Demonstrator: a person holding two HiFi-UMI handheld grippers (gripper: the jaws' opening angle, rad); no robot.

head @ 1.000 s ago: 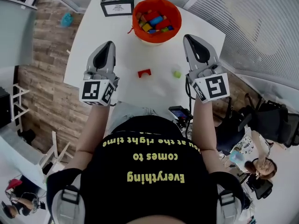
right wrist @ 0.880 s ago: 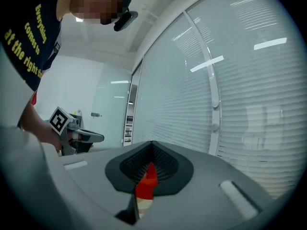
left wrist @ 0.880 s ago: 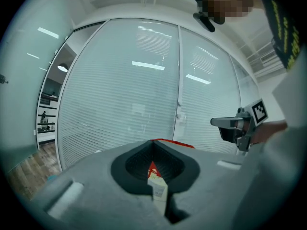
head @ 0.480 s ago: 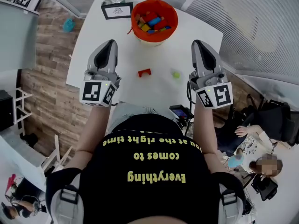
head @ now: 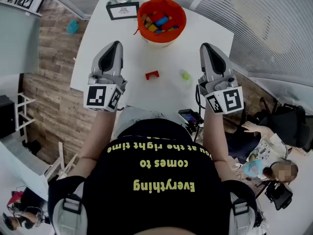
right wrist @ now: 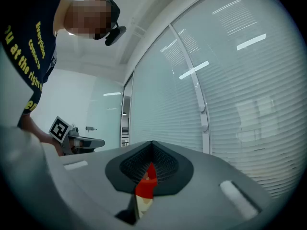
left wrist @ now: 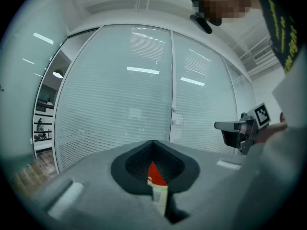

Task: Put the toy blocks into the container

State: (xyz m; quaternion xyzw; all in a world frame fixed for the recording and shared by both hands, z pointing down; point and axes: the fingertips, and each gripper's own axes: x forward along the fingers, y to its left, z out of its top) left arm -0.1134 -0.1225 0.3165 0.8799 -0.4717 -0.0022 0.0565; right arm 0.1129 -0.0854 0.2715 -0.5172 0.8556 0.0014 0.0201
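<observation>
Worktop (head: 132,38) carries red block (head: 152,75) and green block (head: 185,75) outside the container (head: 183,19) (two left); left gripper (head: 115,45) and right gripper (head: 206,47) hover pressed together, empty, likely between picks.

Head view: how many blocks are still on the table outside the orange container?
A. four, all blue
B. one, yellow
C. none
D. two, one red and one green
D: a red block and a small green block lie on the white table in front of the orange container; the other blocks in view are already inside it.
</observation>
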